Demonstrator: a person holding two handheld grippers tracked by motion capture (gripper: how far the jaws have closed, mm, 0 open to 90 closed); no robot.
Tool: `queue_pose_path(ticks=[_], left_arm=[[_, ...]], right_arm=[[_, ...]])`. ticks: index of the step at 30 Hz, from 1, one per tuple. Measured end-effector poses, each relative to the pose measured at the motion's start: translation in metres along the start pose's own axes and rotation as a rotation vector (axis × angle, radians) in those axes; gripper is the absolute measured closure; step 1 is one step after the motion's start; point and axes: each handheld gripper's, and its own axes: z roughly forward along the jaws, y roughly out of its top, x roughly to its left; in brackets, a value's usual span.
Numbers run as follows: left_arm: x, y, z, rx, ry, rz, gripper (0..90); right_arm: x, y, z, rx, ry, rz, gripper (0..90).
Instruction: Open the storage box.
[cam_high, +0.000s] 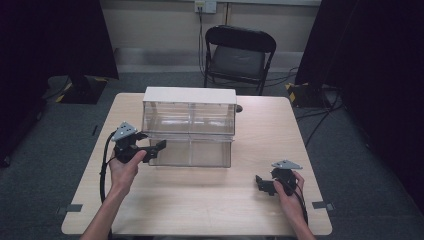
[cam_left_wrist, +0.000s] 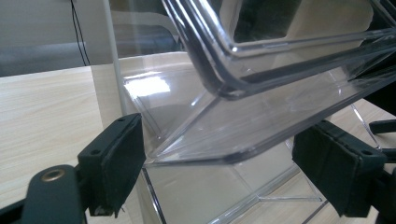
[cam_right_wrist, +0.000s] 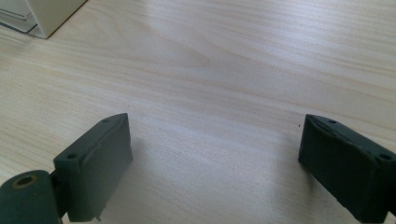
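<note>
My left gripper (cam_high: 152, 149): jaws spread, straddling front corner of clear rigid plastic drawer (cam_left_wrist: 261, 126) pulled out of white-topped transparent cabinet (cam_high: 189, 117); not yet clamped. Drawer rim sits between pads, just ahead. I judge it light, stiff, slick, crackable; best hold on thick front lip, gentle squeeze. My right gripper (cam_right_wrist: 215, 163): released, jaws wide over bare pale wooden table (cam_right_wrist: 233, 70), cabinet well apart.
</note>
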Motion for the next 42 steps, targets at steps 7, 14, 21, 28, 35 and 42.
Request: queue_pose_path(ticks=[7, 14, 21, 28, 35, 42], left_arm=[[-0.0001, -0.0006, 0.0014, 0.0, 0.002, -0.015, 18.0], [0.0014, -0.0004, 0.0009, 0.008, 0.0, -0.002, 18.4], [0.001, -0.0002, 0.0006, 0.004, 0.002, -0.004, 19.3], [0.0007, -0.0001, 0.0009, 0.006, 0.006, -0.003, 19.5], [0.0012, 0.0, 0.0006, 0.008, 0.006, 0.005, 20.4], [0.0012, 0.0, 0.0006, 0.005, 0.005, 0.009, 20.5]], right_arm=[[0.0, 0.0, 0.0, 0.0, 0.0, 0.0, 8.8], [-0.0001, 0.0, 0.0, 0.0, 0.001, 0.0, 8.8], [-0.0001, 0.0, 0.0, 0.0, 0.0, 0.0, 8.8], [-0.0001, 0.0, 0.0, 0.0, 0.001, 0.0, 8.8], [-0.0001, 0.0, 0.0, 0.0, 0.001, 0.0, 8.8], [-0.0001, 0.0, 0.0, 0.0, 0.001, 0.0, 8.8]])
